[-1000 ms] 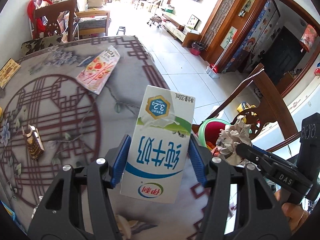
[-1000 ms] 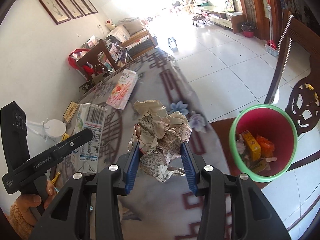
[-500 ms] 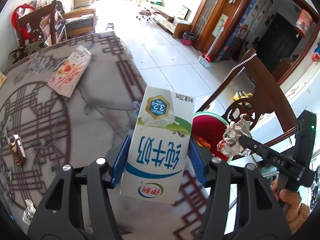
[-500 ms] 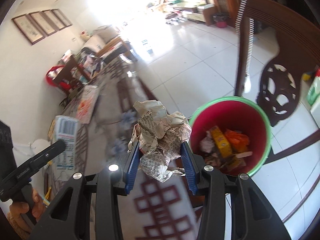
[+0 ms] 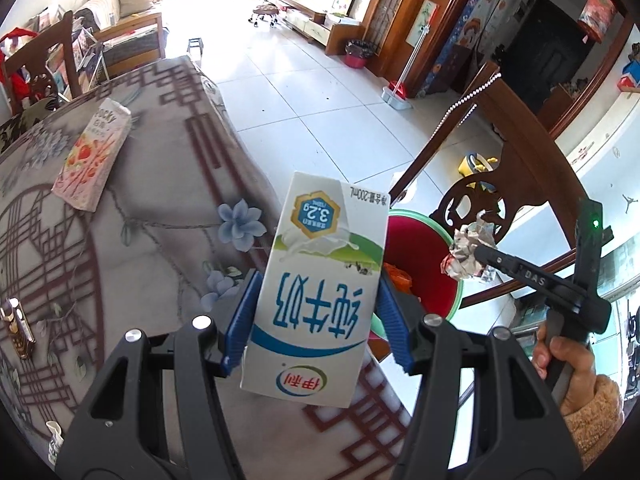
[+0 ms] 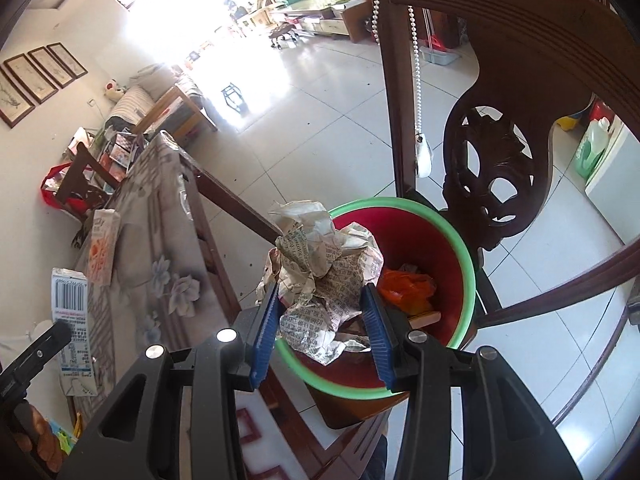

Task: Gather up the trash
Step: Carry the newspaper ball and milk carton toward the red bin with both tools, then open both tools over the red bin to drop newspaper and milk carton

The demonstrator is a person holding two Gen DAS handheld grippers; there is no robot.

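You held the crumpled newspaper between the blue pads of your right gripper, its jaws closed on the wad, and the wad hung over the near rim of the bin. That bin, red inside with a green rim, stood on the floor beside the worktop's edge and in front of a dark carved wooden chair. Inside it lay an orange wrapper, what looked like a small wooden stick, and some other scraps, partly hidden behind the paper.

Your left gripper had its jaws clamped on the sides of a white milk carton, printed in blue and green and turned upside down toward the camera. You held the carton in the air over the corner of the worktop, with the bin just behind it to the right. From the left wrist view, your right gripper and its paper wad showed beyond the bin's far rim, with your right hand in a tan sleeve around the handle.

On the patterned cloth of the worktop lay a pink snack box toward the far end, and a small brown and gold pack near the left edge.
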